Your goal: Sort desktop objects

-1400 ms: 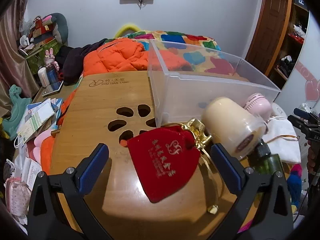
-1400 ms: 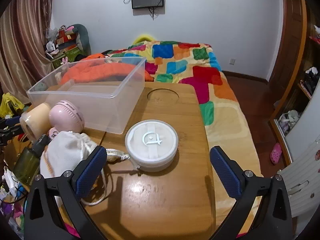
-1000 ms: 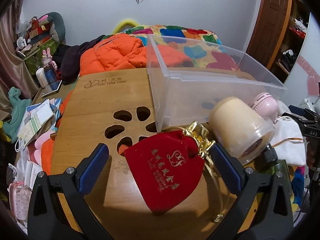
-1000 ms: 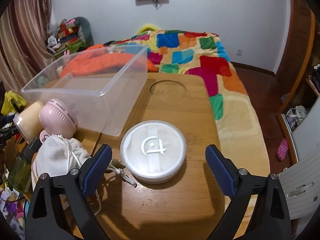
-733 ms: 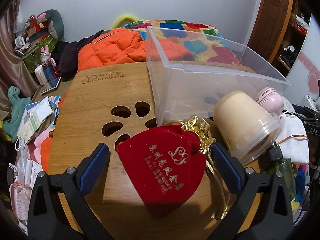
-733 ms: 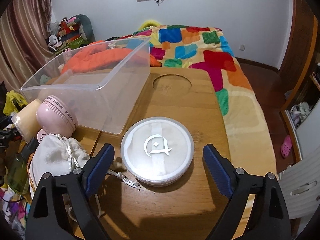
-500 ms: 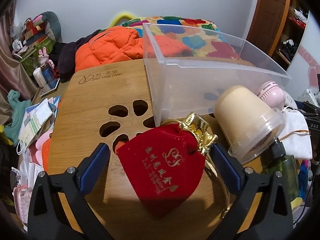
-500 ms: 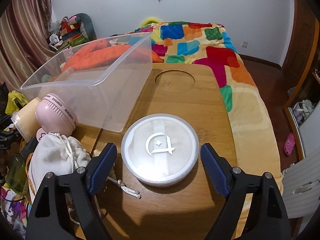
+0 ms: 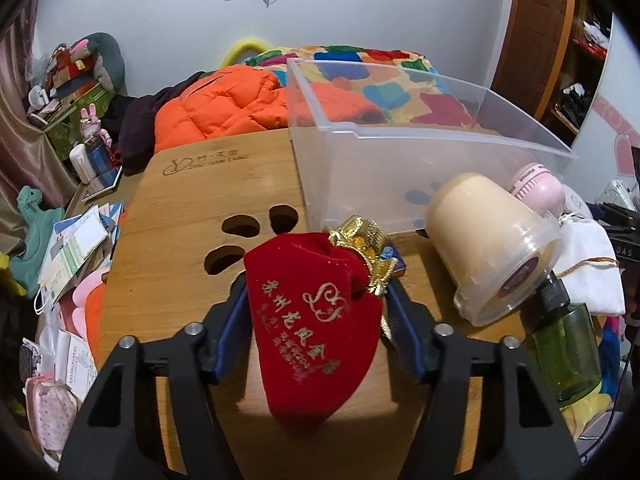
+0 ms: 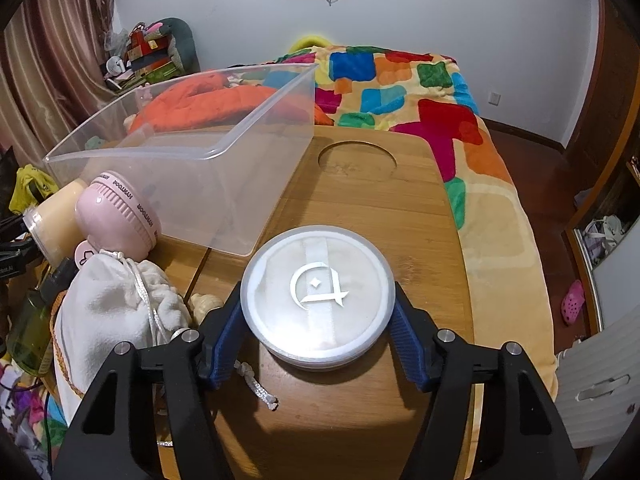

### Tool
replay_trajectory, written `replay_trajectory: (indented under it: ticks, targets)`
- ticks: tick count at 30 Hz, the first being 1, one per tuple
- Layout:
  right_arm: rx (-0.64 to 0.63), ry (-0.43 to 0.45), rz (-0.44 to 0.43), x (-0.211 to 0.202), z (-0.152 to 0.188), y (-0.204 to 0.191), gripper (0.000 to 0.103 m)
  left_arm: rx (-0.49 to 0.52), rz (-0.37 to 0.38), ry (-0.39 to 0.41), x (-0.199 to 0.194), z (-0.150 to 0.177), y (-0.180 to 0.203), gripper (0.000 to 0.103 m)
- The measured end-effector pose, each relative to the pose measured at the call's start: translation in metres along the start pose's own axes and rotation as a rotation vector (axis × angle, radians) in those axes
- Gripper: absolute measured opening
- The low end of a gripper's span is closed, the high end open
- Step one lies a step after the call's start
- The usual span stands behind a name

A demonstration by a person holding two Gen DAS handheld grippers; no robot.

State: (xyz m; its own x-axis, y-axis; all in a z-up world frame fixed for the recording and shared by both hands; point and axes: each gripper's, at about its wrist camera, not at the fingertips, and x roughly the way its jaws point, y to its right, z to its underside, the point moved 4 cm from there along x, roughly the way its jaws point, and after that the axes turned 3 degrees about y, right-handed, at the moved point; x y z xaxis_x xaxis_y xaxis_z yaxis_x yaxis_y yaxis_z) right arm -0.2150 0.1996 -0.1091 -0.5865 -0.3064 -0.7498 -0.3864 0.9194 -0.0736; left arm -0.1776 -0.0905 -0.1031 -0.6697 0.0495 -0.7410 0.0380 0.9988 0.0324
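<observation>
A red velvet pouch [image 9: 312, 312] with gold lettering and a gold tie lies on the wooden table [image 9: 180, 208]. My left gripper [image 9: 315, 284] straddles it. Its jaws are closing, and both blue pads touch the pouch's sides. In the right wrist view a round white case [image 10: 318, 296] with a lid emblem sits on the table [image 10: 380, 208]. My right gripper [image 10: 317, 300] is around the case, with its jaws closing and its pads against the rim. A clear plastic bin [image 9: 400, 176] [image 10: 192, 184] stands behind both.
A cream tub [image 9: 488, 240] lies tipped by the bin, with a green bottle [image 9: 564, 352] under it. A pink fan [image 10: 120, 216] and a white drawstring pouch [image 10: 116, 312] are close left of the case. Papers and toys crowd the table's left edge; a bed lies beyond.
Both grippers' jaws have drawn in from wide open until the pads meet the red pouch and the round case. Neither object has moved.
</observation>
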Motion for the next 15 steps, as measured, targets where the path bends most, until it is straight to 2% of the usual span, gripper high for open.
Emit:
replay_trajectory:
  ticks: [8,11,15]
  targets:
    - [0.042,0.017,-0.007,-0.012,-0.001,0.005,0.062,-0.032,0.023,0.028,-0.008,0.000,-0.010,0.048]
    - [0.042,0.031,-0.008,-0.019,-0.003,0.005,0.062,-0.017,0.020,0.037,-0.009,0.002,-0.008,0.039]
    - [0.036,0.053,-0.003,-0.030,-0.006,0.002,0.062,-0.021,0.037,0.040,-0.012,0.003,-0.006,0.037]
